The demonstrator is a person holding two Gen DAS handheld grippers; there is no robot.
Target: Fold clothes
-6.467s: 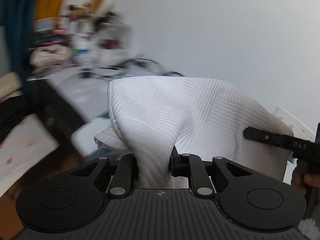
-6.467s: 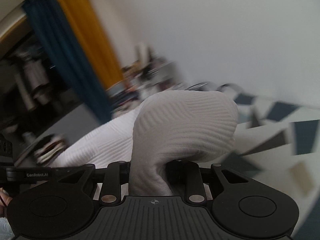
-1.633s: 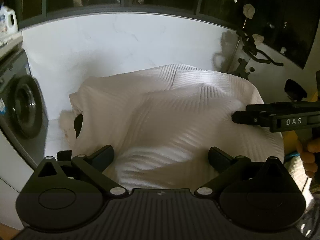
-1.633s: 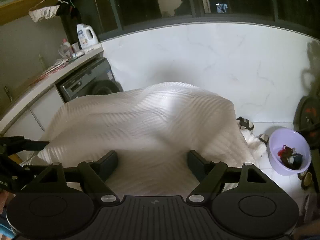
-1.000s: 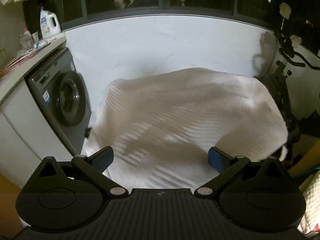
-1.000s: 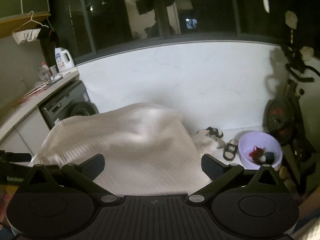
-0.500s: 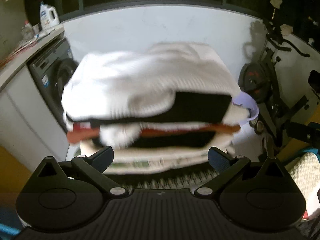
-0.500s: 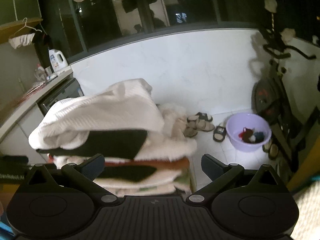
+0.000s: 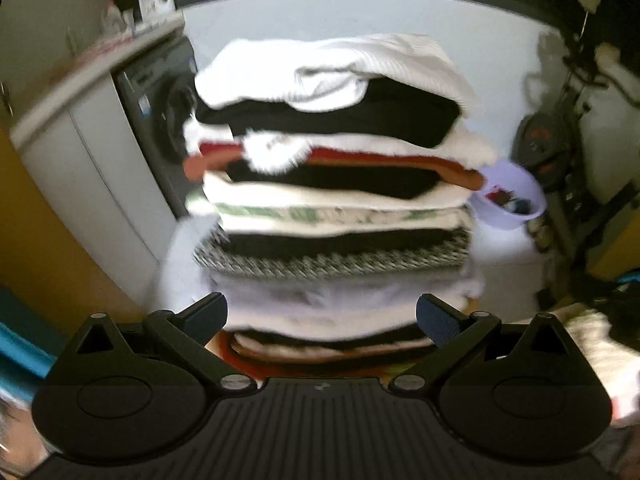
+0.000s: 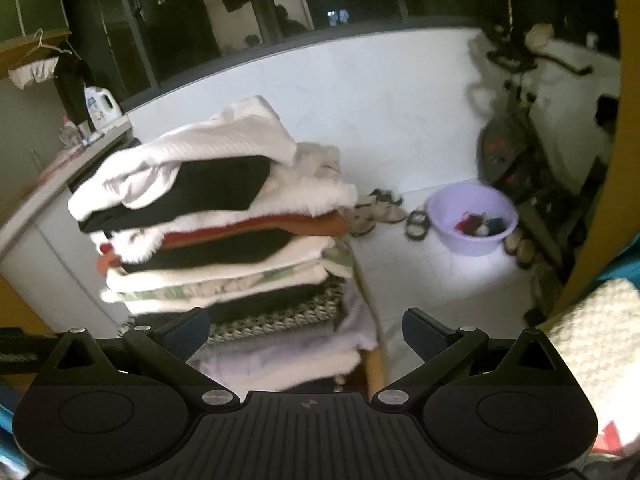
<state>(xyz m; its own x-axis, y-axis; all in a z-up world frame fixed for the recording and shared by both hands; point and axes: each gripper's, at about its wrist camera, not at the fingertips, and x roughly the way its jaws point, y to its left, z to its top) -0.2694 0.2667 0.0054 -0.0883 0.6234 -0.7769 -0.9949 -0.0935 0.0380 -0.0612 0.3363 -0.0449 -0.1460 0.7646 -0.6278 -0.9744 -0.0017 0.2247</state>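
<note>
A tall stack of folded clothes [image 9: 332,196] fills the left wrist view, with a white ribbed garment [image 9: 332,68] lying on top. Black, red, cream and patterned layers sit under it. In the right wrist view the same stack [image 10: 224,256] stands left of centre, its white ribbed garment [image 10: 192,152] uppermost. My left gripper [image 9: 322,314] is open and empty, close in front of the stack's lower layers. My right gripper [image 10: 306,330] is open too, holding nothing, low beside the stack's right edge.
A dark washing machine [image 9: 160,108] stands left of the stack under a counter with a detergent bottle [image 10: 102,106]. A purple basin [image 10: 472,218] and sandals [image 10: 384,210] lie on the white floor. An exercise bike [image 10: 516,128] is at the right. A cream knit [image 10: 588,344] lies near right.
Both grippers let go of the white ribbed garment, which now rests on top of the stack. Both have since pulled back and dropped lower, so more of the stack's layers show.
</note>
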